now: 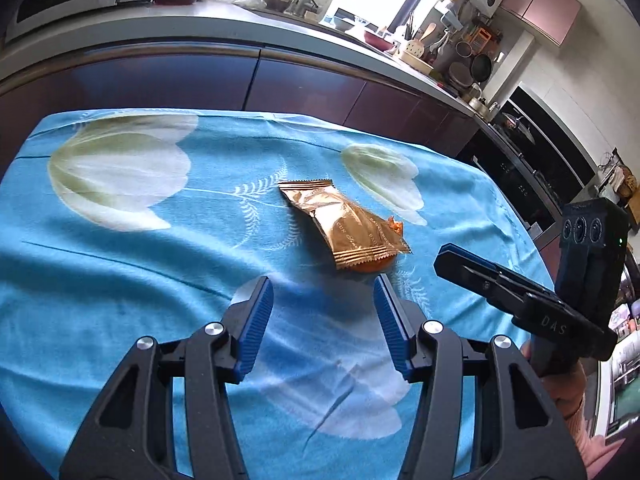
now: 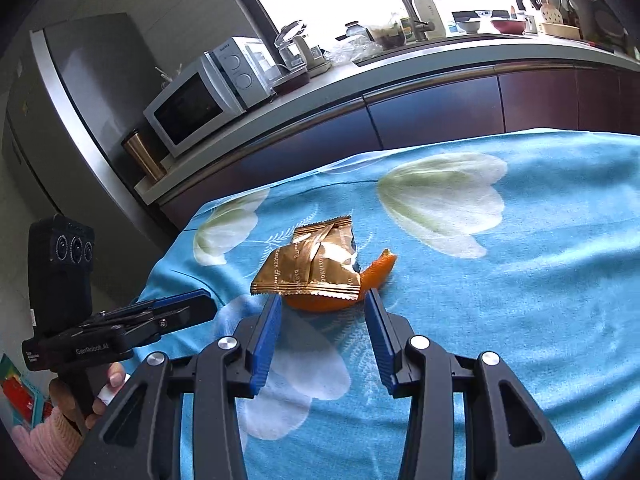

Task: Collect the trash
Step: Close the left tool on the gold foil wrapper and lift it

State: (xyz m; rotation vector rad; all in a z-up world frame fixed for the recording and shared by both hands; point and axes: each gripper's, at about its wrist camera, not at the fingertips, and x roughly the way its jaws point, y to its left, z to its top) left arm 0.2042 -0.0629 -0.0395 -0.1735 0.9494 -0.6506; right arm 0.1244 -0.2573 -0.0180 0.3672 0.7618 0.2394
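Observation:
A torn gold foil wrapper [image 1: 346, 222] [image 2: 310, 264] lies on a table covered with a blue tulip-print cloth [image 1: 120, 264] [image 2: 500, 300]. A piece of orange peel [image 2: 376, 270] [image 1: 374, 267] sits partly under the wrapper. My left gripper [image 1: 324, 292] stands open just short of the wrapper, nothing between its blue pads. My right gripper [image 2: 322, 300] is open too, its tips right at the peel and the wrapper's near edge without closing on them. Each gripper also shows in the other's view: the right gripper [image 1: 452, 258] beside the wrapper, the left gripper [image 2: 200, 304] at the cloth's left edge.
Behind the table runs a kitchen counter [image 2: 400, 68] with dark cabinet fronts [image 1: 280, 84], a microwave [image 2: 208, 100], a faucet [image 2: 404, 0] and dishes. A grey fridge [image 2: 72, 92] stands at the left. An oven [image 1: 528, 168] is at the right. A hand in a pink sleeve [image 2: 56, 436] holds the left gripper.

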